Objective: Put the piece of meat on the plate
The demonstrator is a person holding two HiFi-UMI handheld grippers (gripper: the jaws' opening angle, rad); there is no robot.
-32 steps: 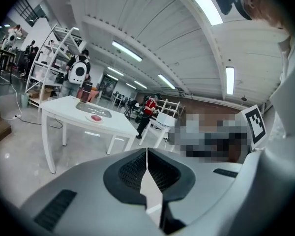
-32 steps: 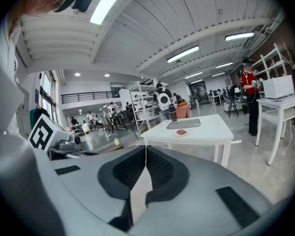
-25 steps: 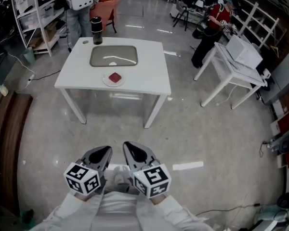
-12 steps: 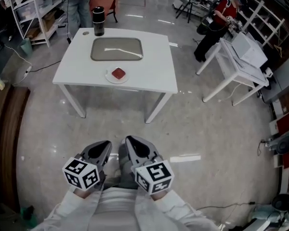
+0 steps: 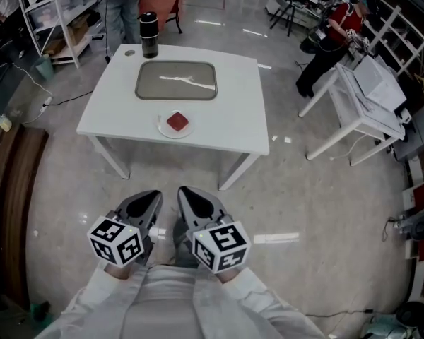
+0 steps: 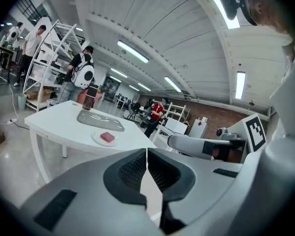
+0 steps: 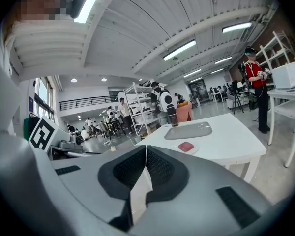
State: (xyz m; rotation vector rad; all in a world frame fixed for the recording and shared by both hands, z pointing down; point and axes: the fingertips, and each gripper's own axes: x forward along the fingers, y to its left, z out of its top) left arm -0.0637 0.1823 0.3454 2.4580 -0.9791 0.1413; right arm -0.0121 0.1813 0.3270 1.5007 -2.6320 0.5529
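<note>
Workshop with a glossy grey floor (image 5: pixel 304 189). A white tabletop (image 5: pixel 233 119) stands well ahead of the person. On it:
- a grey tray (image 5: pixel 175 80) in the far half
- a dark tumbler (image 5: pixel 149 35) at the far left corner, beside the tray
- a white plate (image 5: pixel 164 128) near the front edge

The piece of meat (image 5: pixel 177 122), red and squarish, sits on the plate, roughly centred, just in front of the tray.

The left gripper (image 5: pixel 154 196) and right gripper (image 5: pixel 186 195) are side by side close to the person's body, over the floor, well apart from the tabletop and touching nothing on it.

Left gripper view: fingers (image 6: pixel 132 168) pressed together, nothing between them. Right gripper view: fingers (image 7: pixel 160 167) likewise clenched on nothing. Both views show the meat on the plate far ahead.
</note>
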